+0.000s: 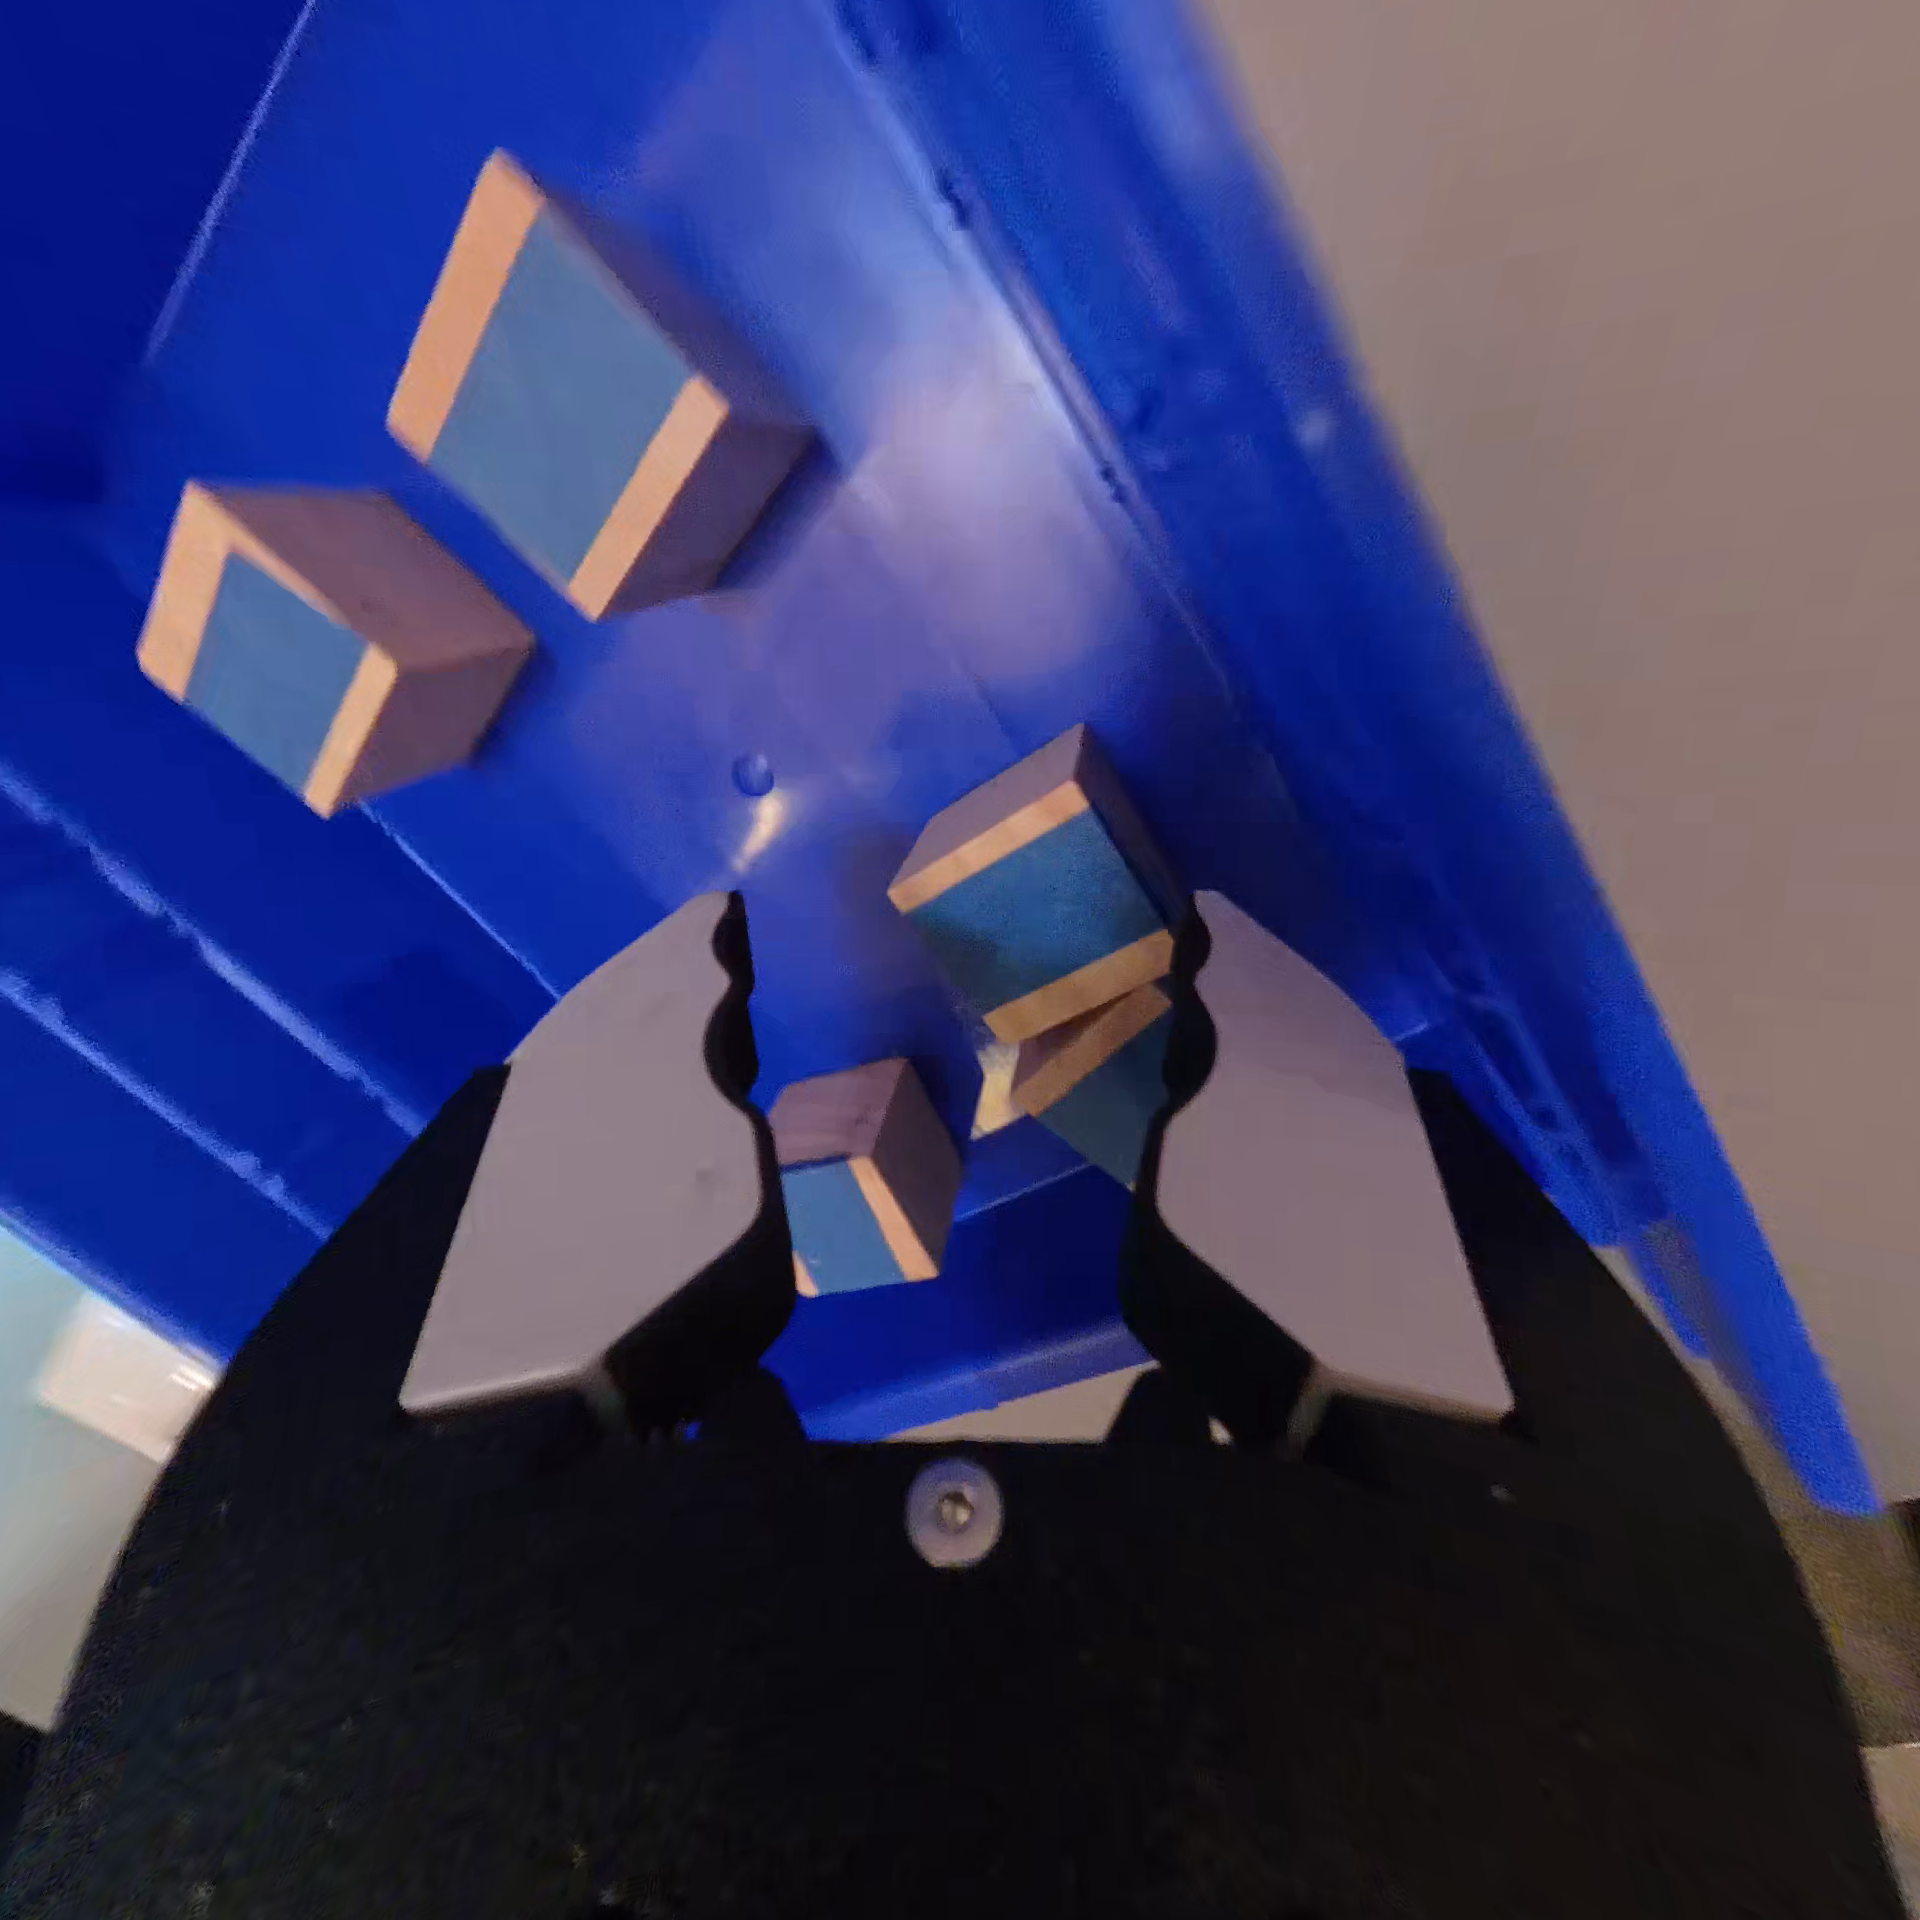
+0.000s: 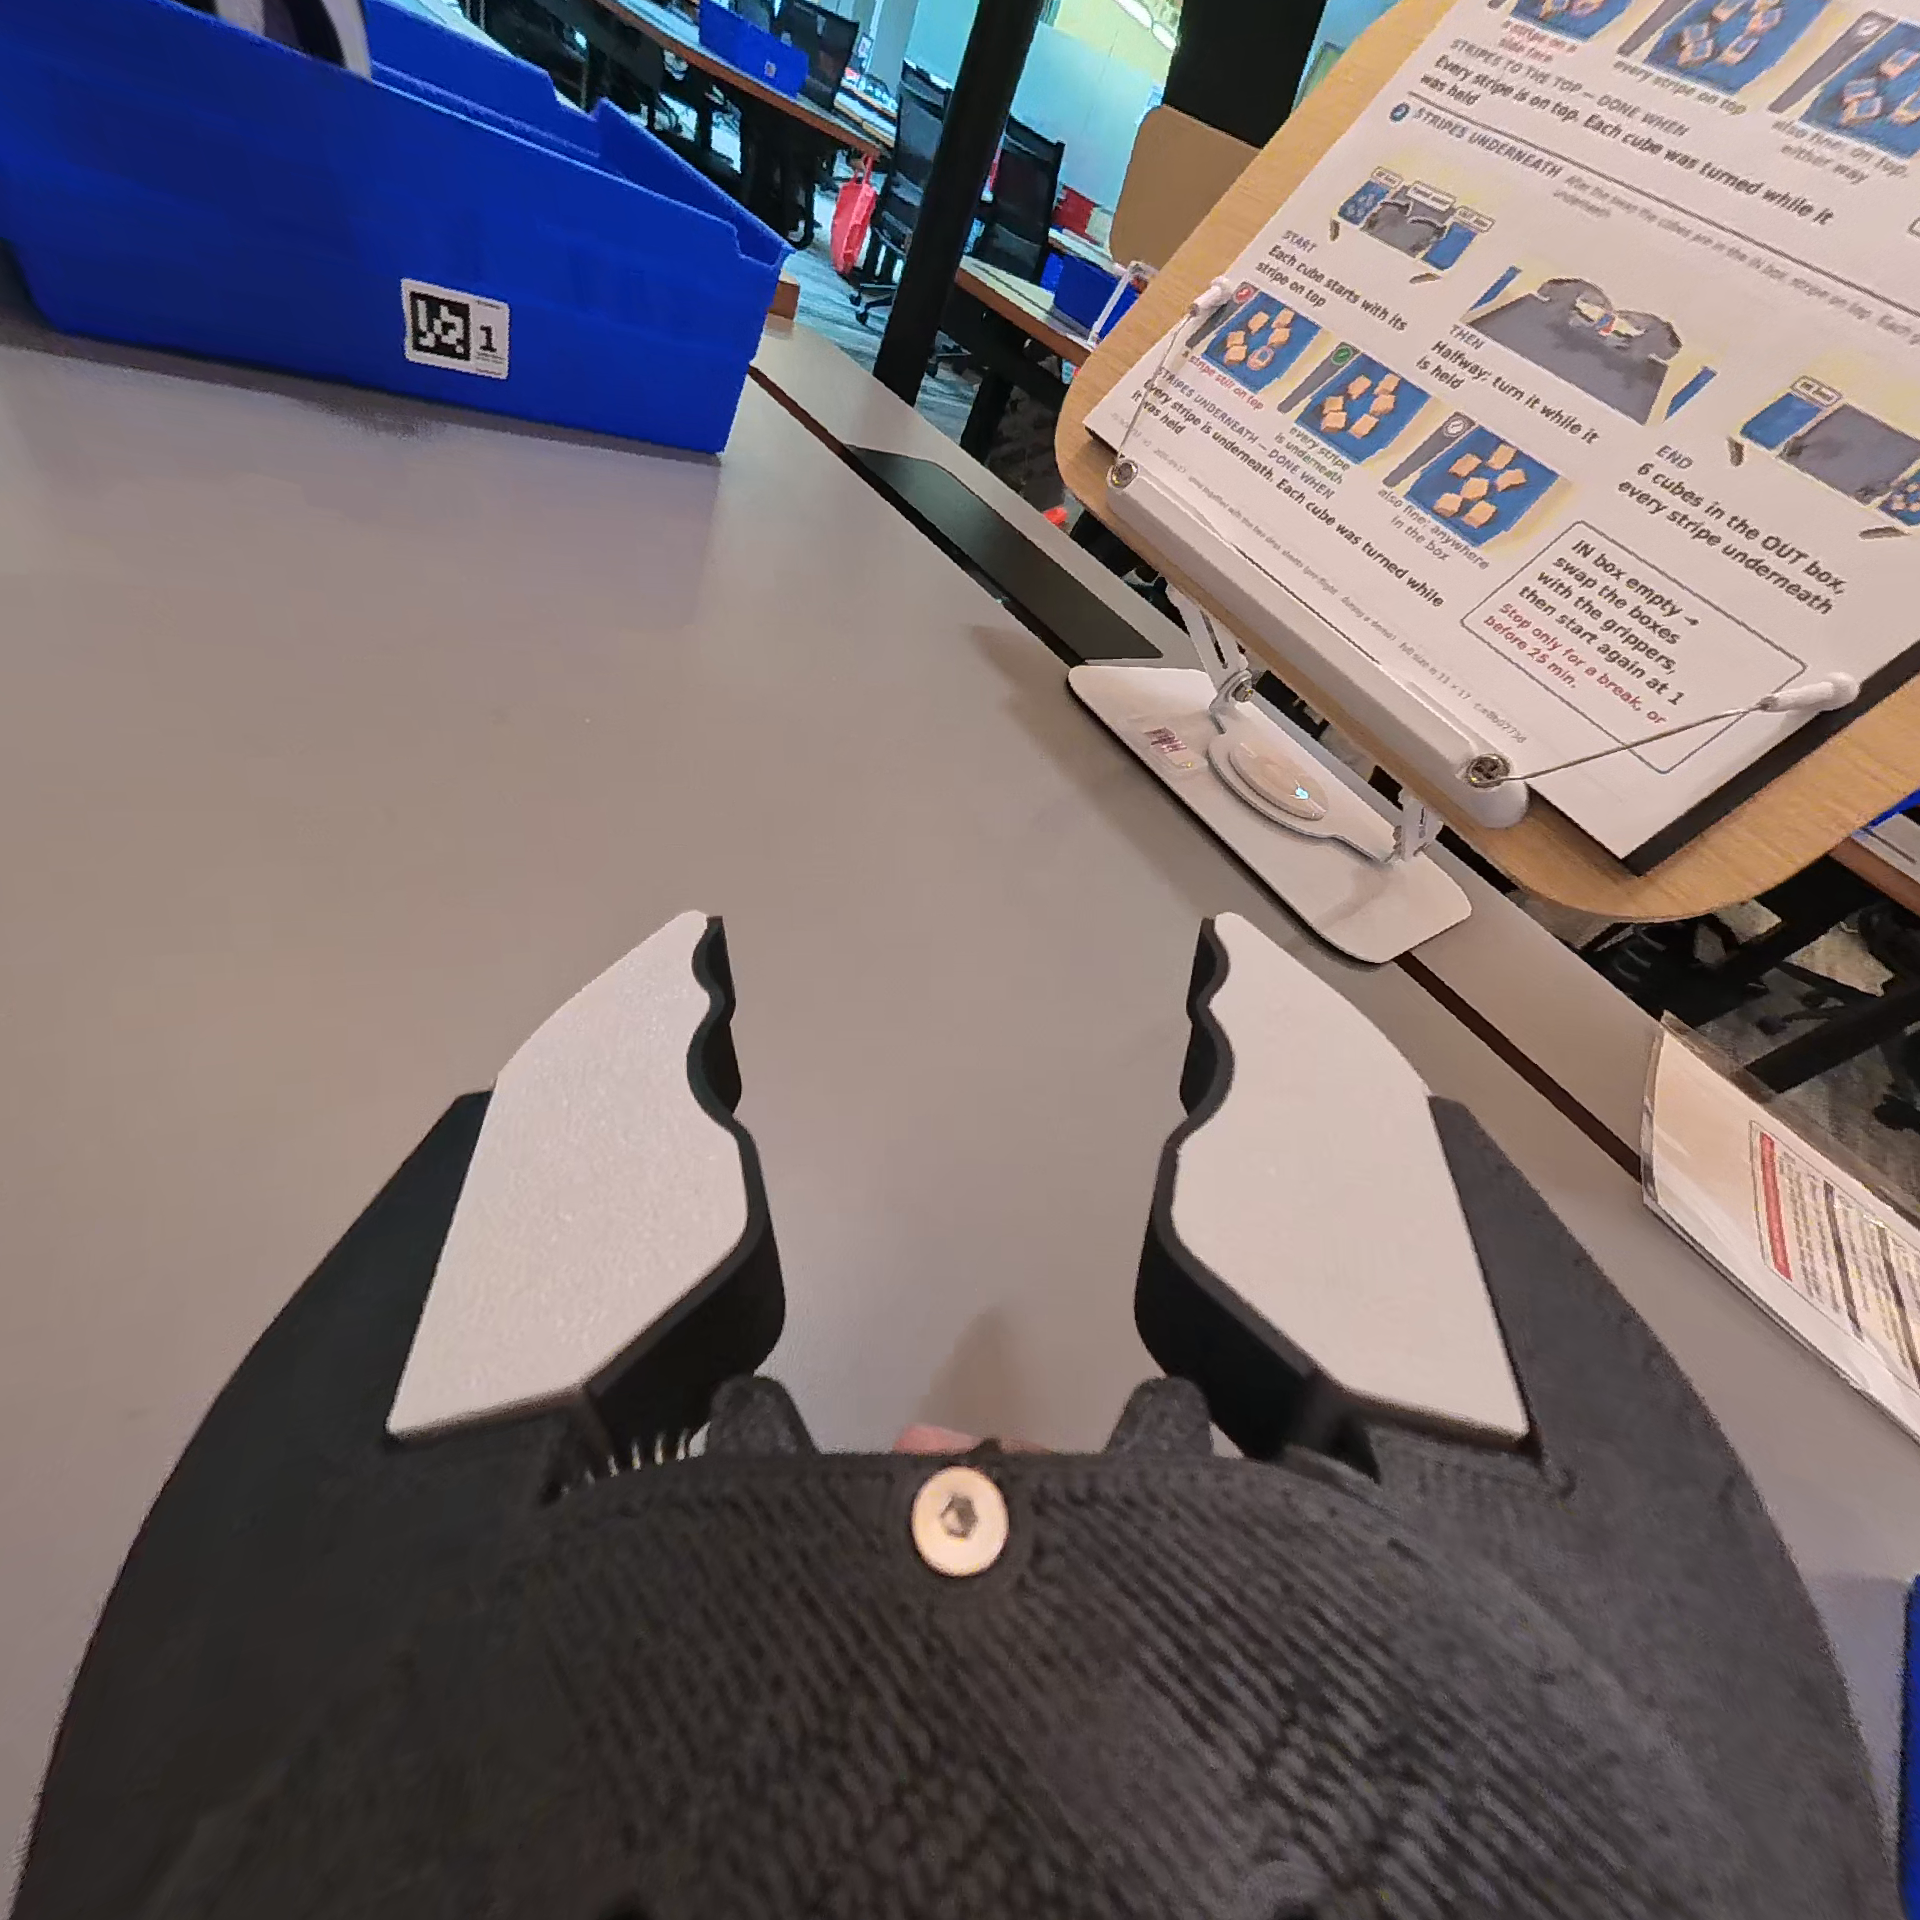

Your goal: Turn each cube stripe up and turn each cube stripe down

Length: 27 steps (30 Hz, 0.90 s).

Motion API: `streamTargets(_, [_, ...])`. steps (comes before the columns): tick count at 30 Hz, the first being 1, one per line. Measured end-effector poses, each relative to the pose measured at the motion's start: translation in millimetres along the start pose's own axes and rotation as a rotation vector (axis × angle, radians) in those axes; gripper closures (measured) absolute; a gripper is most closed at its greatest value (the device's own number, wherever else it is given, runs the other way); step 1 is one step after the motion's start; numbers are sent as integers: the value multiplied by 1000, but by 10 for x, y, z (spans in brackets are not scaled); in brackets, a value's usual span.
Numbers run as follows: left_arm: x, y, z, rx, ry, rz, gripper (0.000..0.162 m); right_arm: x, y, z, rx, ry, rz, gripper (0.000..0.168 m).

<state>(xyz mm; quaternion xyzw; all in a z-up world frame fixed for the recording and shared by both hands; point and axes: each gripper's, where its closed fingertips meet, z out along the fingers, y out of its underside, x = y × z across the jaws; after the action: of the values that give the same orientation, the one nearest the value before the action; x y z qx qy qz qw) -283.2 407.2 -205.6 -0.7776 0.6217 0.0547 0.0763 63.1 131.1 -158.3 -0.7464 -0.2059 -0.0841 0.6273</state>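
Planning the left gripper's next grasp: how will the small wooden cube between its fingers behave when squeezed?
The small wooden cube looks rigid, with flat faces, so it probably won't roll. Its painted blue stripe may be slick. The open left gripper should clamp bare wood.

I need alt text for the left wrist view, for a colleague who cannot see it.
The open left hand-held gripper hangs over a blue bin, empty. In the bin lie wooden cubes, each showing a blue stripe: two large ones farther off and three near the fingertips. The picture is tilted and a little blurred.
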Motion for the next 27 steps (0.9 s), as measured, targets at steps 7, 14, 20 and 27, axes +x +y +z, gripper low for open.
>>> streamTargets(7, [-107,-62,-58,26,-76,309,96,1,17,-1,-2,1,6,83])
streamTargets(14, [-294,72,-144,2,-144,340,101,-14,31,5,-13,-3,-10,83])
streamTargets(20, [-193,-20,-177,117,39,-28,86,-18,31,6,-12,-3,-10,83])
streamTargets(27, [-135,7,-27,50,114,-205,86,-18,33,1,-13,-2,-11,84])
